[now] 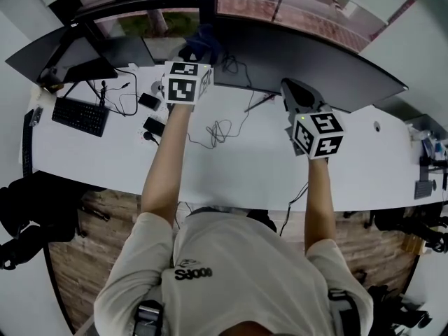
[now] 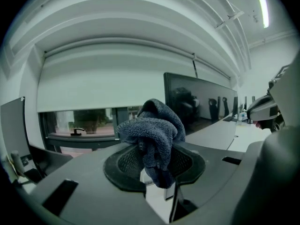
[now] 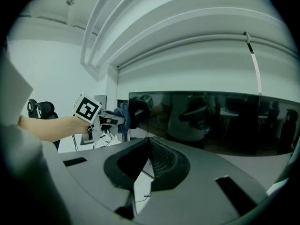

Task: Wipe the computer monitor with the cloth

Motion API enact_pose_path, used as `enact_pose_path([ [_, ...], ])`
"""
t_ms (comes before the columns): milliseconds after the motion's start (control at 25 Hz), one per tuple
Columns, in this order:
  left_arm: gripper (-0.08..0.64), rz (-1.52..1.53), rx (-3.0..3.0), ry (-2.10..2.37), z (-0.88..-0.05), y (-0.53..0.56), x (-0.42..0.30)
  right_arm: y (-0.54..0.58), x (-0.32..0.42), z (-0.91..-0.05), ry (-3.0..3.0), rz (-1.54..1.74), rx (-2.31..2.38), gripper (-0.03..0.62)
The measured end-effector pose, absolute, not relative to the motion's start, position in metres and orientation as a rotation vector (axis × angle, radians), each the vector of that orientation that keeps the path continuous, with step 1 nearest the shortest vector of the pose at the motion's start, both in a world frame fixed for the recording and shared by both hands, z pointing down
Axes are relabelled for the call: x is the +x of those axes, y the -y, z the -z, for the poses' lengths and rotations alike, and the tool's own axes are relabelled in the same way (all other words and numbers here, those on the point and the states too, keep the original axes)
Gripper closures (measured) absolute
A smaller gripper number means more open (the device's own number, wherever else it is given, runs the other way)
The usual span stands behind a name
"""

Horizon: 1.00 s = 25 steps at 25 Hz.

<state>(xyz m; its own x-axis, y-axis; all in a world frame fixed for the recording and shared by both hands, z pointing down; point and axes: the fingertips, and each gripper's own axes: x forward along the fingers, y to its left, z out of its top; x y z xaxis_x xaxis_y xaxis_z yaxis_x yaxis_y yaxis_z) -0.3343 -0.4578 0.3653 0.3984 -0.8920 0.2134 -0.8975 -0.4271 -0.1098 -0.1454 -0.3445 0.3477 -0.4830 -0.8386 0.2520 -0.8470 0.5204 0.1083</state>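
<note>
A wide dark monitor (image 1: 308,61) stands at the back of the white desk (image 1: 245,177). My left gripper (image 1: 196,51) is raised at the screen's left end and is shut on a bunched dark blue cloth (image 1: 203,39). In the left gripper view the cloth (image 2: 152,135) bulges between the jaws, with the monitor (image 2: 201,102) just beyond to the right. My right gripper (image 1: 297,91) hovers near the monitor's lower edge, jaws shut on nothing. In the right gripper view the screen (image 3: 225,121) fills the right side, and the left gripper (image 3: 112,117) holds the cloth (image 3: 123,116) by its left edge.
A second monitor (image 1: 63,51) and a black keyboard (image 1: 80,115) are at the desk's left. Loose cables (image 1: 217,131) and two small black devices (image 1: 149,101) lie mid-desk. A window runs behind the monitors. A black chair (image 1: 28,215) stands at the lower left.
</note>
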Motion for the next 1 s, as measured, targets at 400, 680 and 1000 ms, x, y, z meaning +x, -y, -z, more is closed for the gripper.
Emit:
enact_pose_path([
  [400,0.434,-0.44,2.566,1.6,-0.438,0.467,-0.333,0.364,-0.145,-0.387,2.471,-0.101,1.388,0.592],
  [680,0.434,-0.492,2.495,1.56,-0.482,0.472,-0.331,0.375,-0.137,-0.415,2.458,-0.155,1.387,0.592],
  [1000,0.434,-0.58,2.429,1.5,-0.54,0.479,-0.331,0.381,-0.134,-0.439,2.444,-0.208,1.39,0.592],
])
